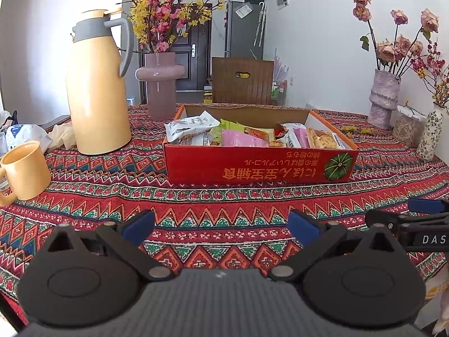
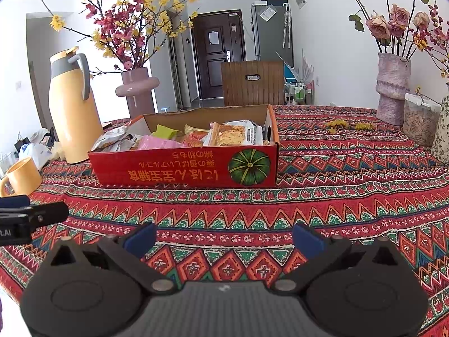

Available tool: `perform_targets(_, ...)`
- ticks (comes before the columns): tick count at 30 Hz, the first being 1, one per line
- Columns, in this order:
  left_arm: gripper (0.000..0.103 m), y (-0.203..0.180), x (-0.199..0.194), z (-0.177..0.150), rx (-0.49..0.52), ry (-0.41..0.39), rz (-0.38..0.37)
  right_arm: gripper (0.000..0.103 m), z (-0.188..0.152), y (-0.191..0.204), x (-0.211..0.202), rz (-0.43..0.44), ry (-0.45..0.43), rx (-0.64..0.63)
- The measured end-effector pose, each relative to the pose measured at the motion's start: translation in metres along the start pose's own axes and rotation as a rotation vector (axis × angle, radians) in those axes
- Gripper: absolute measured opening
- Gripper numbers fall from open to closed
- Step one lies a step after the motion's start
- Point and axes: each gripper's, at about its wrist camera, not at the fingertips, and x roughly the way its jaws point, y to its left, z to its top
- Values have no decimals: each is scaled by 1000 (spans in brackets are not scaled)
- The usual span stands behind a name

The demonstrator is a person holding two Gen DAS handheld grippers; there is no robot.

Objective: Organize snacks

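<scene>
Both tools, the left tool (image 1: 221,226) and right tool (image 2: 224,238), gape wide and empty low in frame above the patterned worktop (image 1: 224,205), the snack box (image 1: 261,165) mid-frame beyond them.

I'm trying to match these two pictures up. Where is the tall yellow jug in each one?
Left wrist view: the jug stands large at upper left, left of the red box, behind the mug.
Right wrist view: the jug is smaller, at far left, again left of the box.
Shared landmark: the green pumpkin picture on the box front.
</scene>
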Motion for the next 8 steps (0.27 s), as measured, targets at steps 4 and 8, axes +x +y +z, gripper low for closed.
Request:
perform_targets(4, 103, -1, -2, 0, 6, -16, -8, 103, -1, 0, 0, 0, 1, 0)
perform_targets(8, 103, -1, -1, 0, 2, -16, -10, 103, -5, 1, -2, 1, 5, 1)
